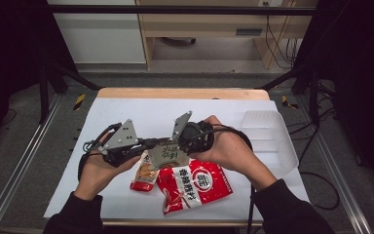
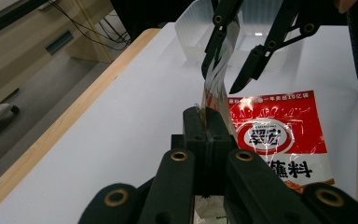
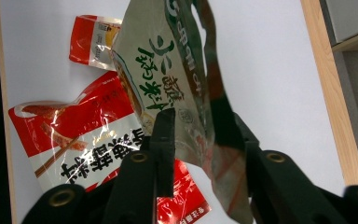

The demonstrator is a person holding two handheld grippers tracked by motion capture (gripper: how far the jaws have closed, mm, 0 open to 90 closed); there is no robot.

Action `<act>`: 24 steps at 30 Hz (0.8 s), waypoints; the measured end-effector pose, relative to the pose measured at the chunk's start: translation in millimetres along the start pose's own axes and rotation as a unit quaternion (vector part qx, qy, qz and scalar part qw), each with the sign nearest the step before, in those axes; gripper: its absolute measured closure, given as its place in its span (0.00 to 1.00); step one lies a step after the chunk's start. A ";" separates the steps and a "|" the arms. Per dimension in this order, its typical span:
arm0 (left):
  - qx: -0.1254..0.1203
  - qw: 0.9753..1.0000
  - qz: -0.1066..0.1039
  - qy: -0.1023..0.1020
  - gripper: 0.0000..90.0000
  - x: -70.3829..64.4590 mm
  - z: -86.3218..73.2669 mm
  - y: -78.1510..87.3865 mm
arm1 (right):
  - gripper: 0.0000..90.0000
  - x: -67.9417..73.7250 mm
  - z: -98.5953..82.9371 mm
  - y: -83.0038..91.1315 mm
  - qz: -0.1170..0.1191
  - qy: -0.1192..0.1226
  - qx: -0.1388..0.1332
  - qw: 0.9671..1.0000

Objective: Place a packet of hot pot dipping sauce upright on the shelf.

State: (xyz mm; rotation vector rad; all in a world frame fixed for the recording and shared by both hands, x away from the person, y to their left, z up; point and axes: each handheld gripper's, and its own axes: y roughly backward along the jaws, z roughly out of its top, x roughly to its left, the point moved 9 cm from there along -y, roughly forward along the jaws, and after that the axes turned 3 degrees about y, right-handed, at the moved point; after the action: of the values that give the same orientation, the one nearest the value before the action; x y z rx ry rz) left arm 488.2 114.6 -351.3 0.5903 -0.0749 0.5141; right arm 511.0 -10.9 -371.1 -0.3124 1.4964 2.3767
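A grey-green sachet with dark green characters hangs above the white table sheet, between my two grippers. My left gripper is shut on one edge of it; in the left gripper view the jaws pinch the foil sachet. My right gripper comes from the other side. In the right gripper view the sachet passes between its jaws, which stand apart, open. A large red packet lies flat just below.
A small red and orange packet lies left of the large red one. A clear plastic tray stands at the right of the sheet. The wooden table edge runs along the far side.
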 end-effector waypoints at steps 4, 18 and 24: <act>-0.001 1.000 -0.003 0.000 1.00 -2.6 1.3 -2.0 | 0.83 -0.4 -0.4 0.8 -0.001 0.002 0.000 1.000; -0.007 1.000 -0.008 0.009 1.00 -2.6 1.5 -3.2 | 1.00 -0.2 0.6 2.9 -0.004 0.016 0.015 1.000; -0.036 0.999 -0.006 0.030 0.84 -2.4 -2.8 -4.2 | 1.00 -4.5 0.9 7.8 -0.005 0.014 0.031 0.999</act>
State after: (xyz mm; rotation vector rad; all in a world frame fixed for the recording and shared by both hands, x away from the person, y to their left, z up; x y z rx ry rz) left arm 487.9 112.1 -356.4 0.5038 -0.0319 0.5142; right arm 512.3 -13.9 -362.7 -0.3397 1.5738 2.3217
